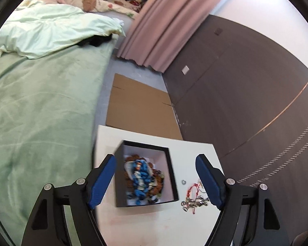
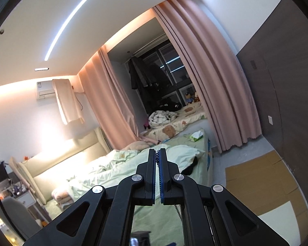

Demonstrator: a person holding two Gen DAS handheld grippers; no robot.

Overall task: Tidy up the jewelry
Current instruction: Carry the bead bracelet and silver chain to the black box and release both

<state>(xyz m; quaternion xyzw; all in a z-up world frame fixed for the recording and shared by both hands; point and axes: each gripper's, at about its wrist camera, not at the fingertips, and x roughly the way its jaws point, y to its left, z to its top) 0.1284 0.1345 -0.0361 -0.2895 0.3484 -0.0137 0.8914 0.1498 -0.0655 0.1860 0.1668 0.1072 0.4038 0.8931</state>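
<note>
Jewelry, a blue-and-brown beaded tangle (image 1: 143, 178), fills the square black open-topped box (image 1: 173, 176) on my white table (image 1: 149, 225).
My left gripper (image 1: 156, 181) hangs spread wide above the box, gripping nothing; my right gripper (image 2: 158, 155) is clamped on a thin dark chain (image 2: 157, 160).

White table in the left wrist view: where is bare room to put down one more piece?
Bare patches on the white table: the near strip below the black box, and the far strip behind it. Crowded: right of the box, by the small ring and the silver-and-red jewelry.
</note>
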